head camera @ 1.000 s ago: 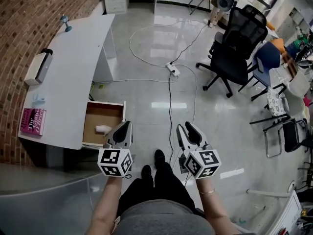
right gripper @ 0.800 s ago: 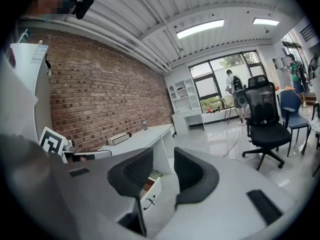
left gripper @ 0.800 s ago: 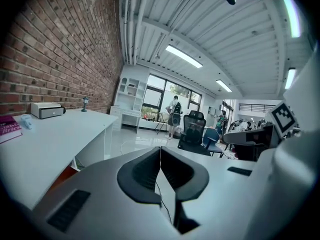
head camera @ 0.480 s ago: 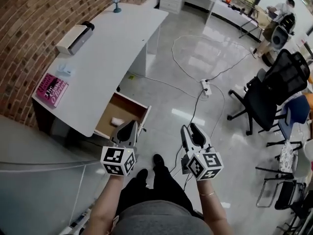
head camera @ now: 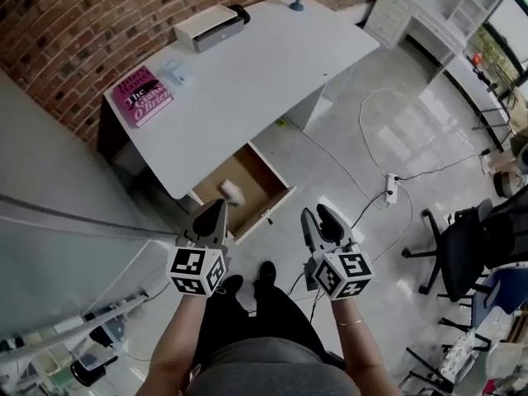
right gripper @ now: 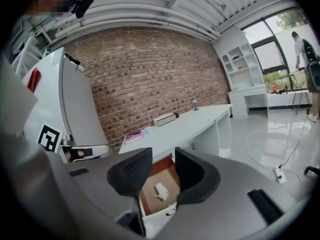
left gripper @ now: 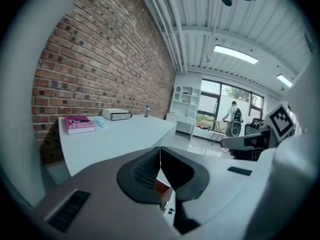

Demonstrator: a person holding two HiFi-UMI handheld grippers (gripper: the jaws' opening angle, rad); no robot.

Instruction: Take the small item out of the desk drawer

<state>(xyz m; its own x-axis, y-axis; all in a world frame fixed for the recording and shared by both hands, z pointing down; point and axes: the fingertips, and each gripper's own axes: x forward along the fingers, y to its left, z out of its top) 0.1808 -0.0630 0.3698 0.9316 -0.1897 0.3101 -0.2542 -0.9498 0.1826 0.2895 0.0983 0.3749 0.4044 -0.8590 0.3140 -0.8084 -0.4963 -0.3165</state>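
Standing open below the desk (head camera: pixel 247 73), the drawer (head camera: pixel 262 190) holds the small white item (head camera: pixel 232 190) on its floor, untouched. Left gripper (head camera: pixel 214 211): jaws together, empty. Right gripper (head camera: pixel 318 215): jaws apart, nothing between them. Both are short of the drawer. Left to do, by my reading: reach in, grip, lift out.

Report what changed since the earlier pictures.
The person has turned toward the desk, swinging the left gripper and right gripper round so the open drawer now lies ahead of them. Nothing was taken or let go. The small item stays in the drawer; left jaws stay together, right jaws apart.
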